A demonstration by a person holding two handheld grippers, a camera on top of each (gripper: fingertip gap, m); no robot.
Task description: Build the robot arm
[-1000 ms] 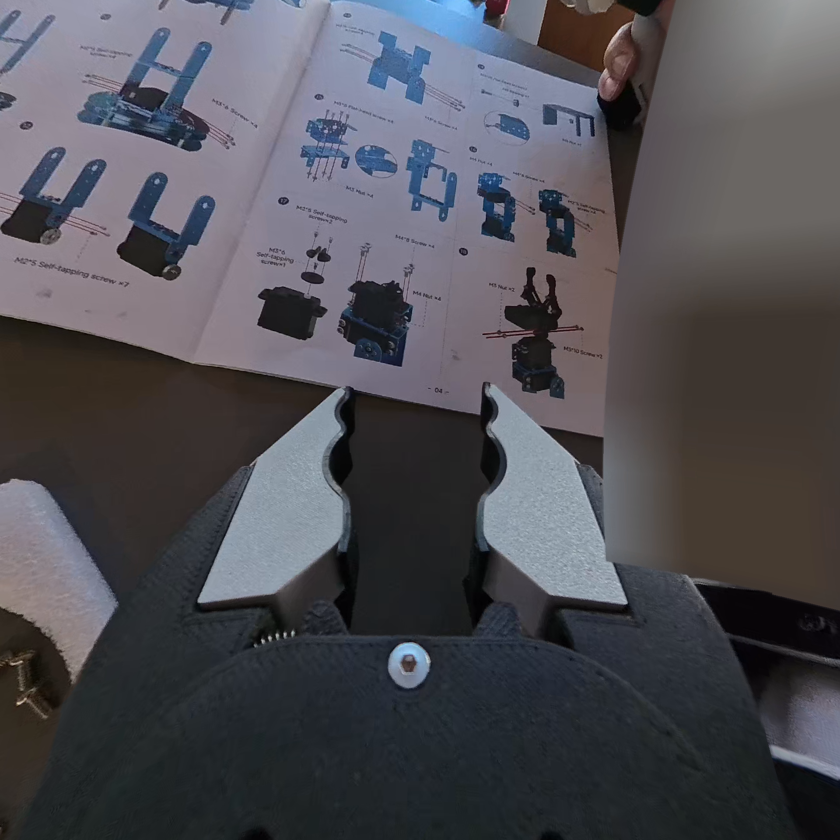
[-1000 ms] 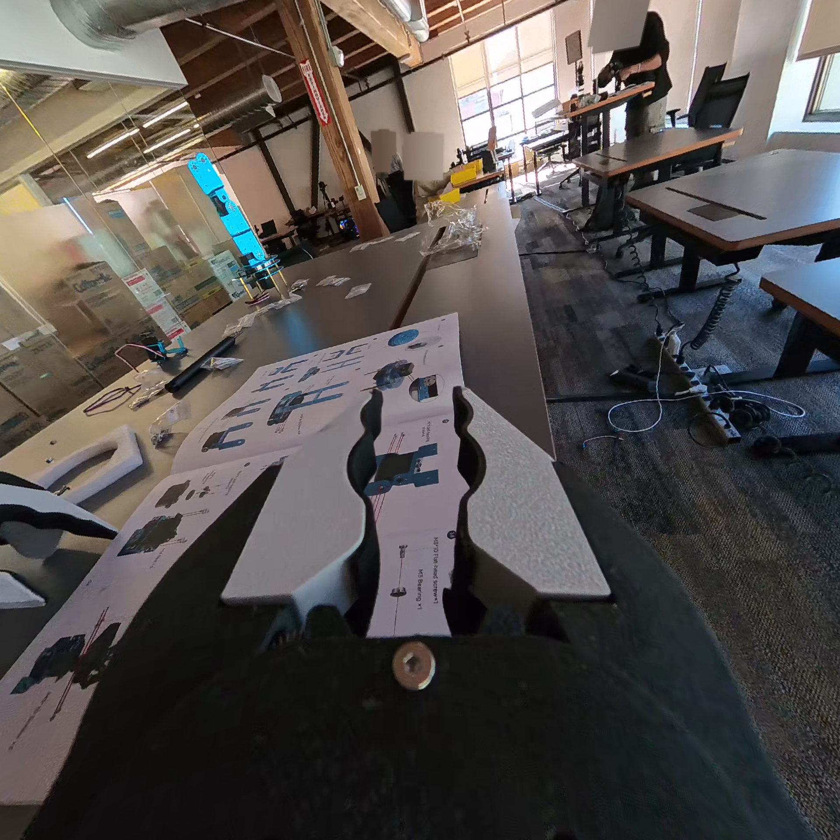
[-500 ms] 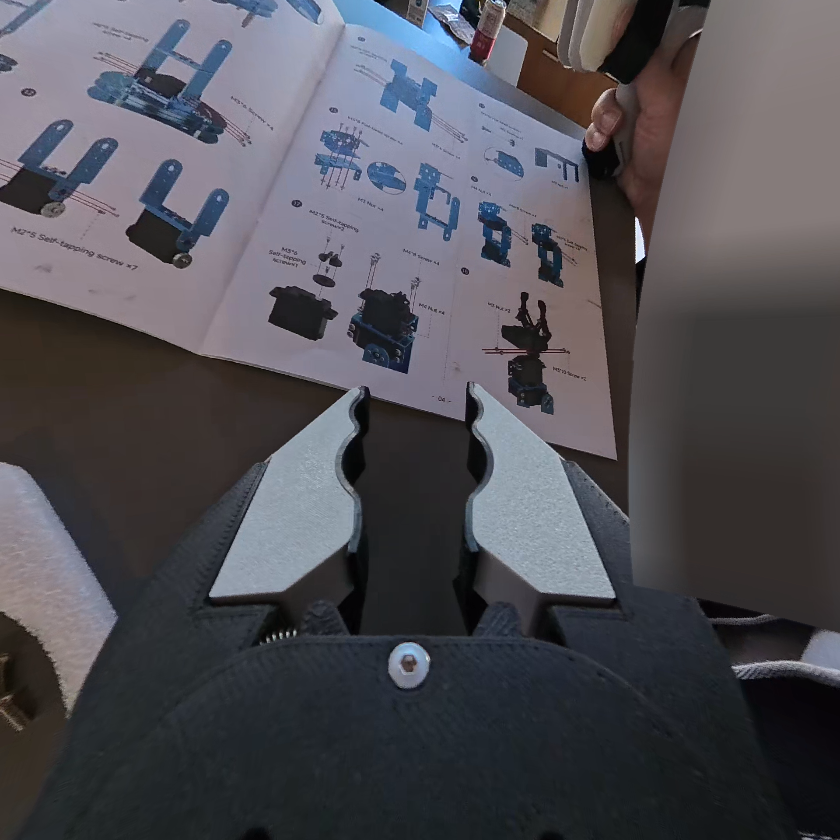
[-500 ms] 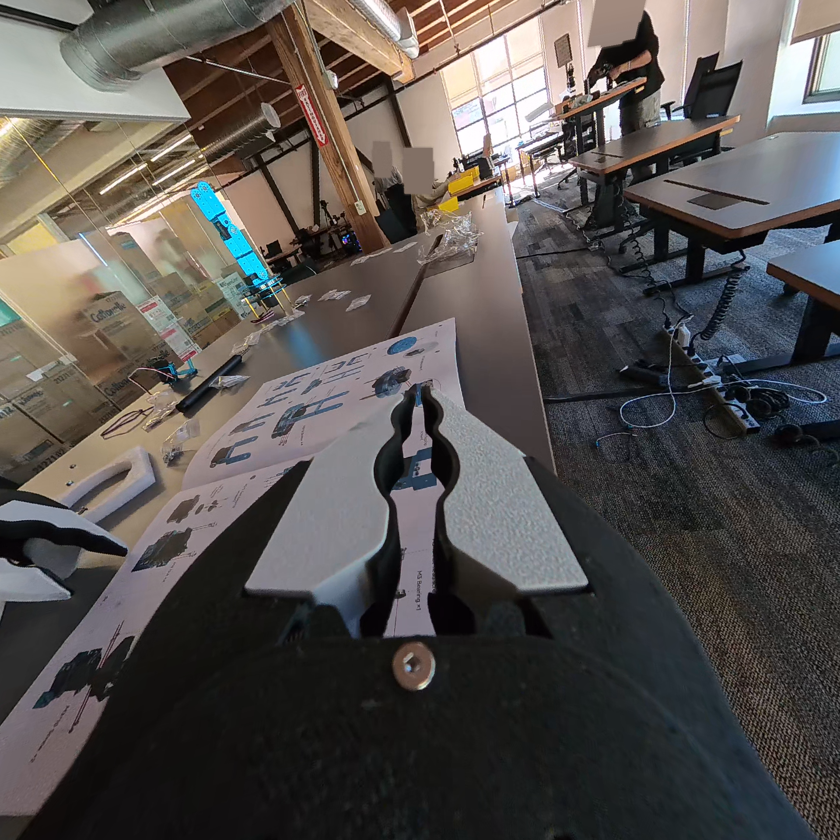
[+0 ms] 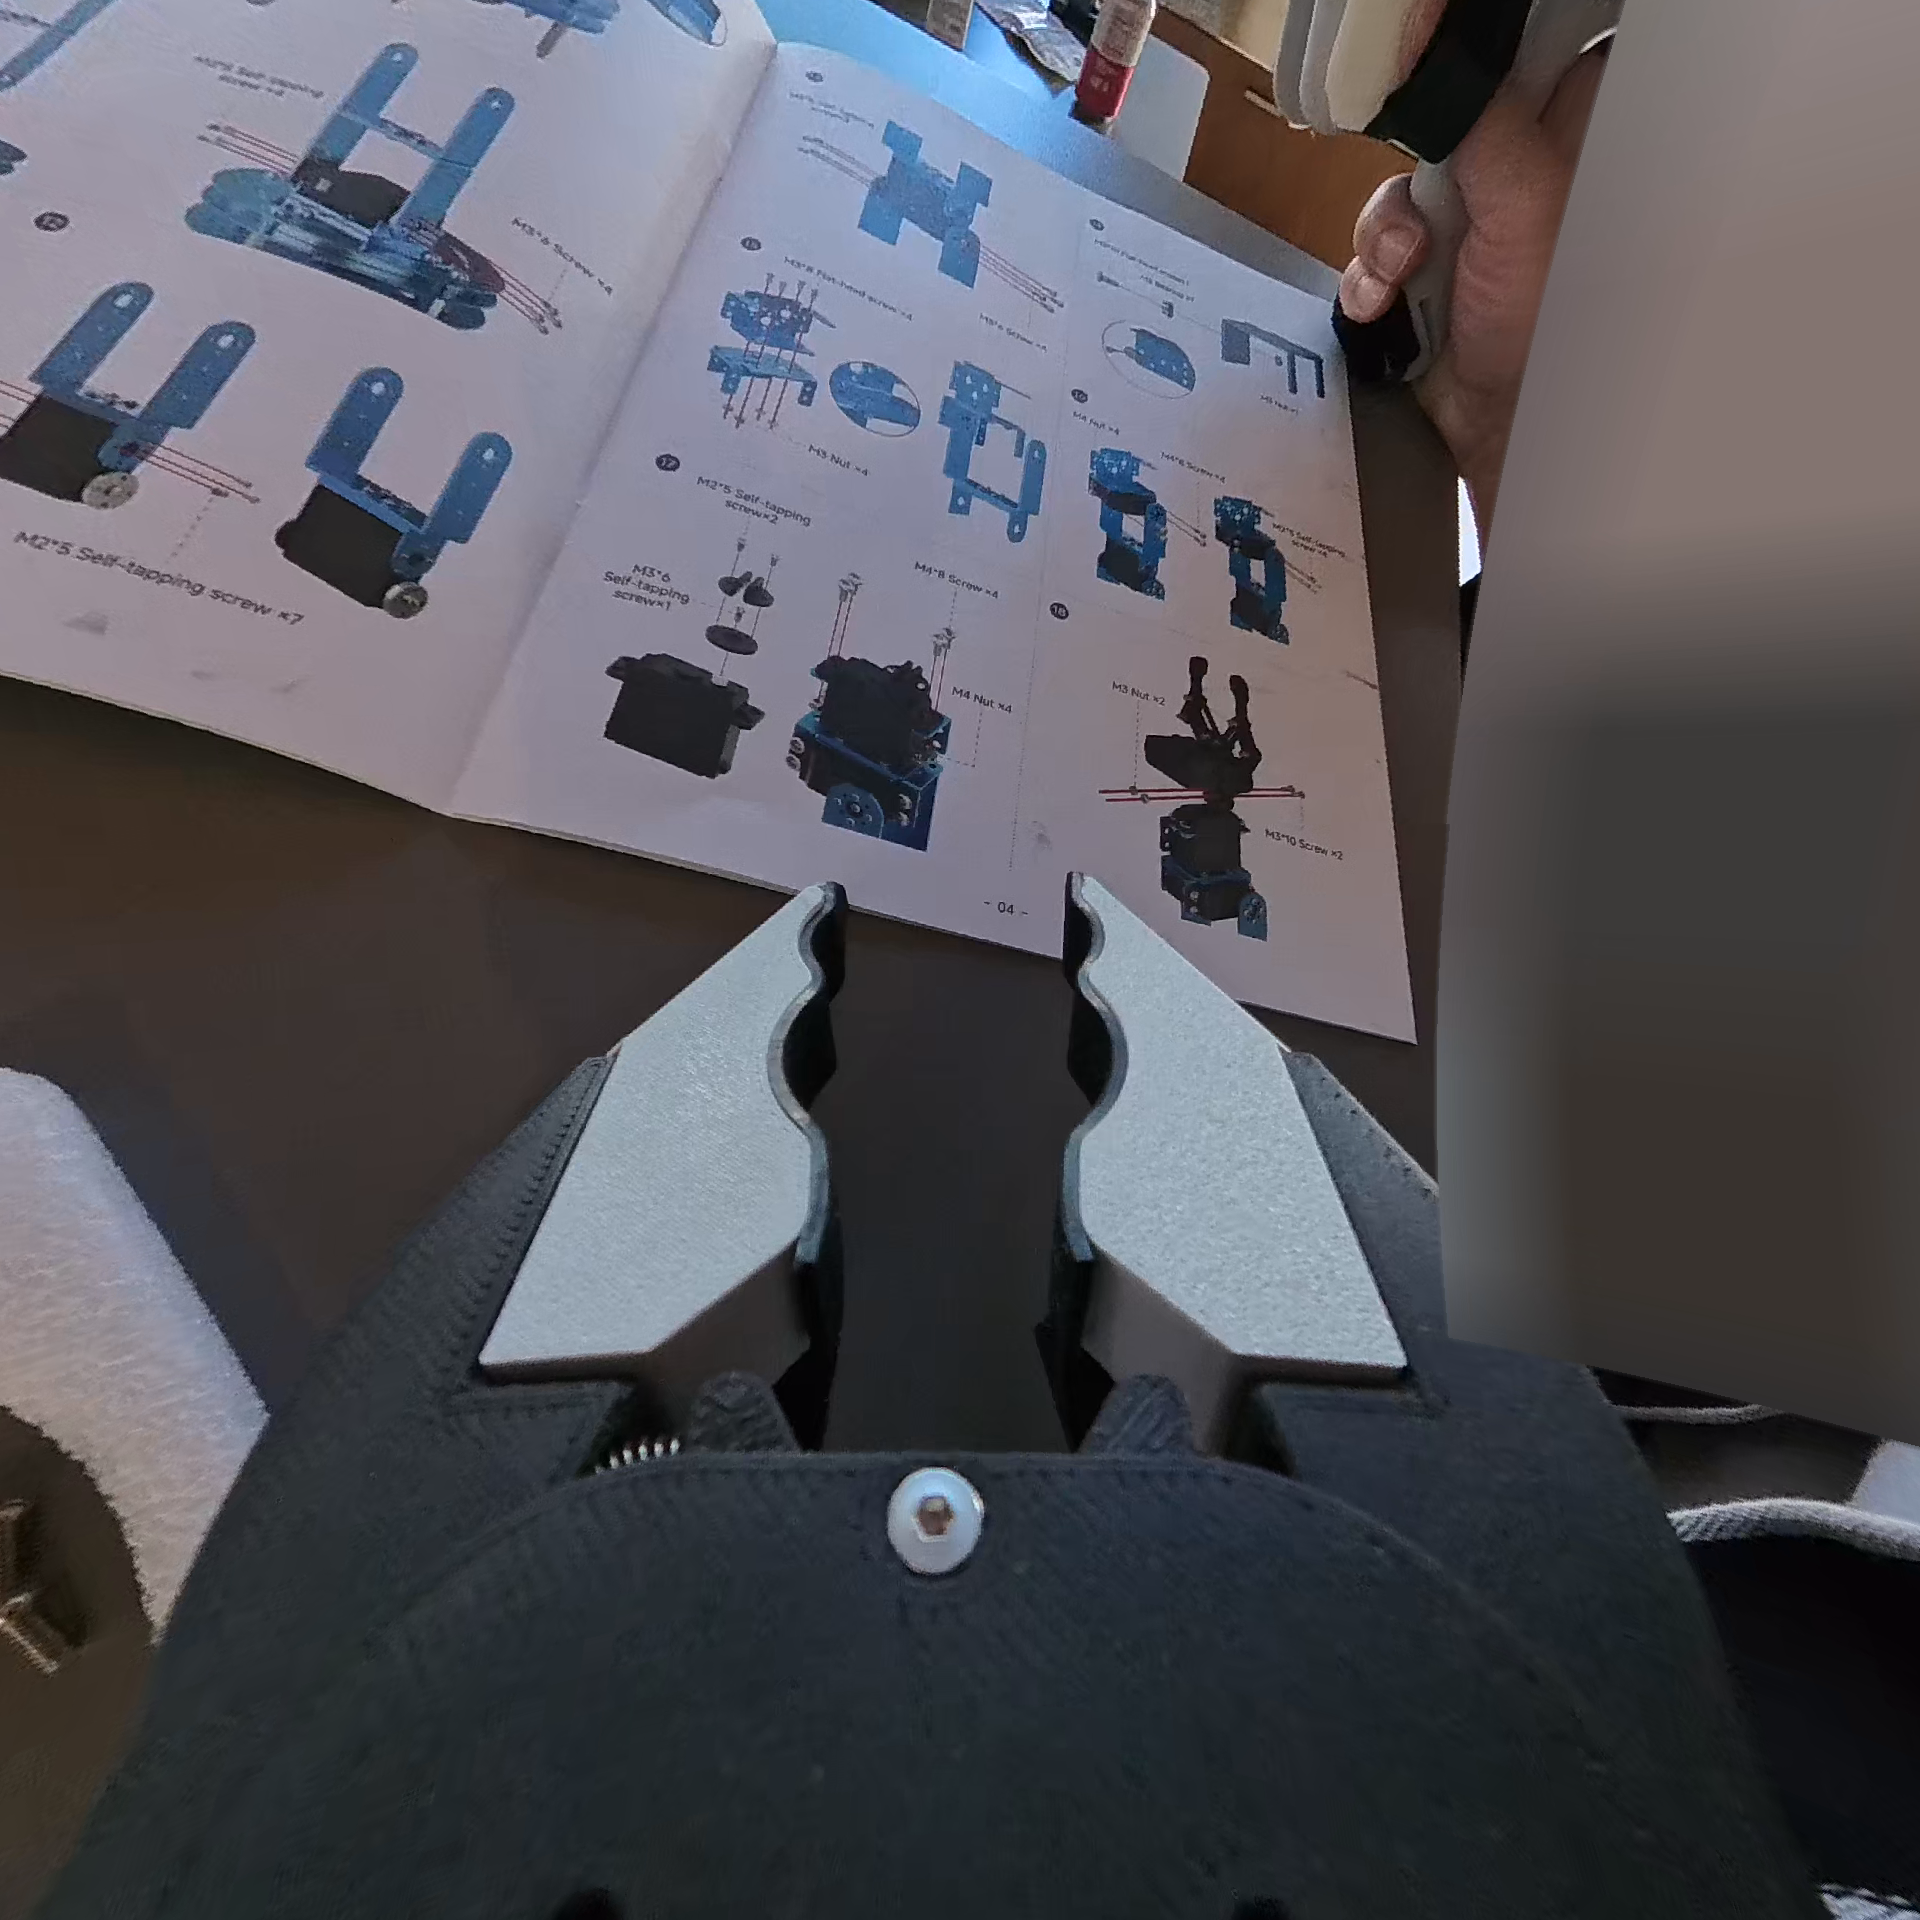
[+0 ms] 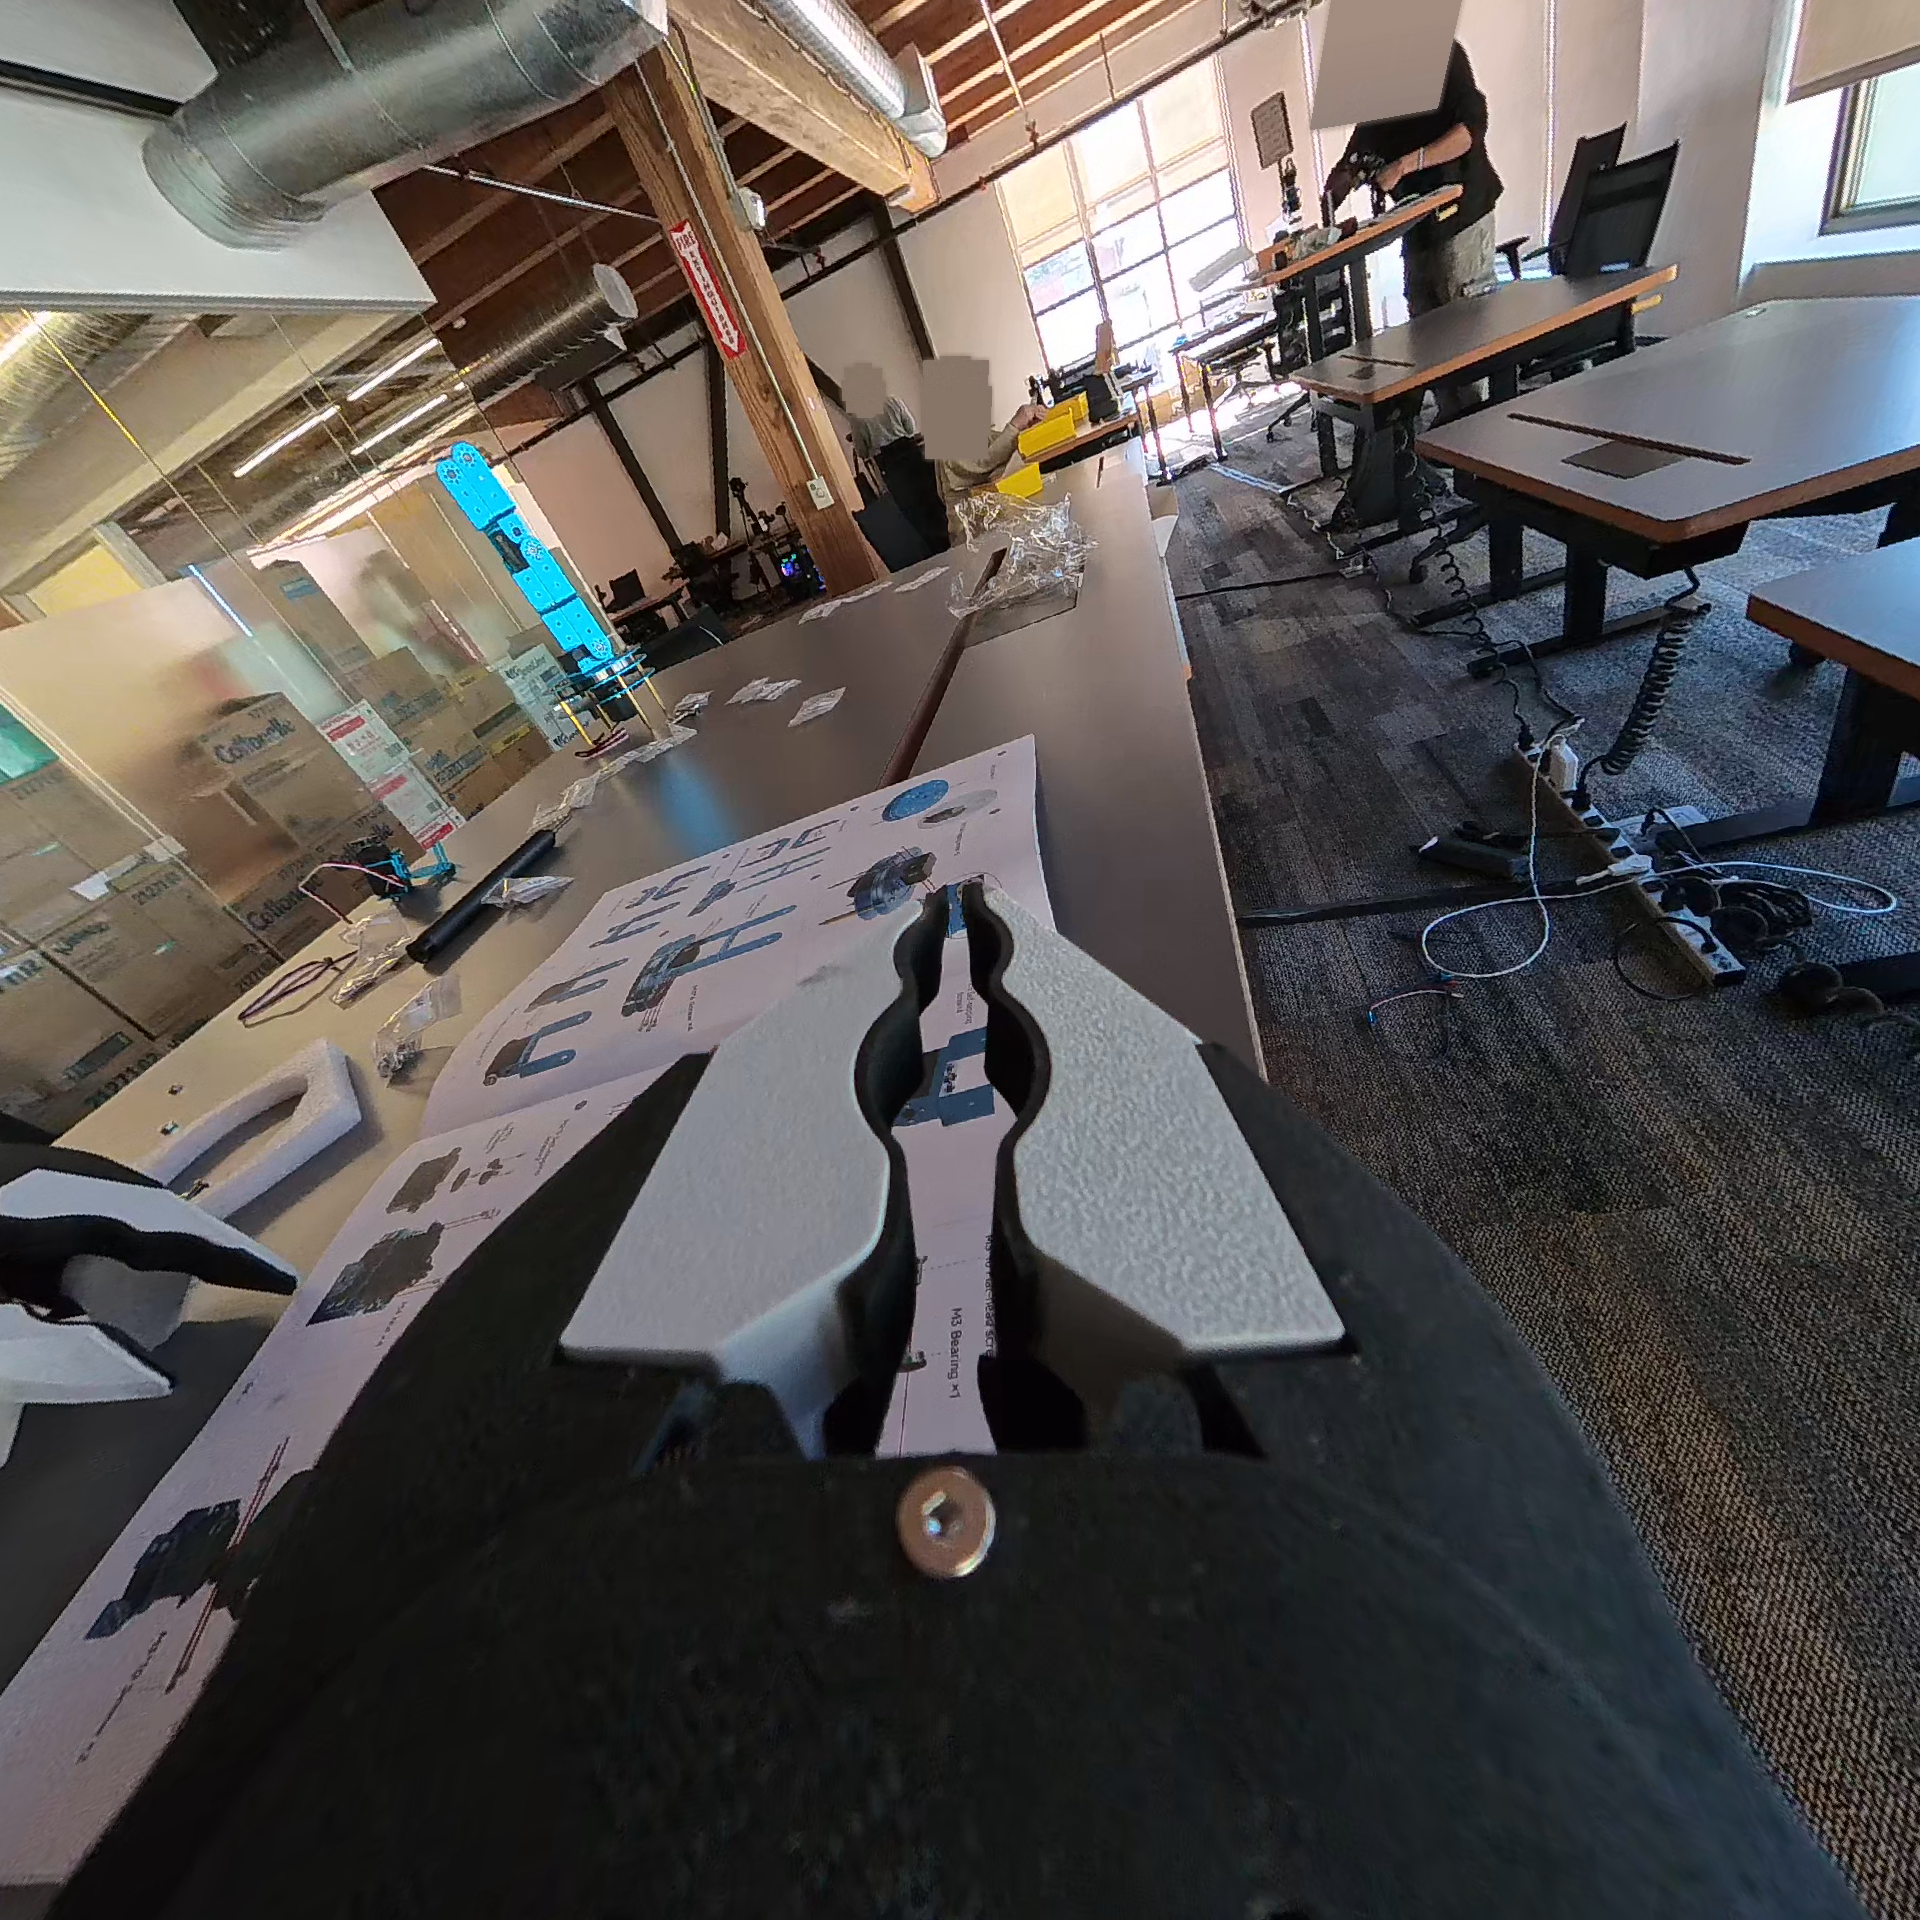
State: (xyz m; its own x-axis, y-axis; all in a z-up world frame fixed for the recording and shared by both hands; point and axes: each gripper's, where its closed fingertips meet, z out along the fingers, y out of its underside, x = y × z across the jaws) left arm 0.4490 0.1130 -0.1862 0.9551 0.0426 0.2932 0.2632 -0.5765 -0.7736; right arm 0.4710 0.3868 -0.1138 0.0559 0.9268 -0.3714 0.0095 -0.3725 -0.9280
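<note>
The right gripper (image 6: 961, 904) has closed to nearly touching tips above the open instruction booklet (image 6: 665, 966), gripping nothing. The left gripper (image 5: 951, 894) stays parted and empty just short of the booklet's near edge.

Right third of left wrist view covered by blur patch. Open booklet (image 5: 644, 436) cut by top and left edges. White foam piece (image 5: 94, 1278) cropped lower left. Hand (image 5: 1455, 281) upper right partly masked. Left gripper (image 6: 114, 1299) cropped at left edge of right wrist view.
</note>
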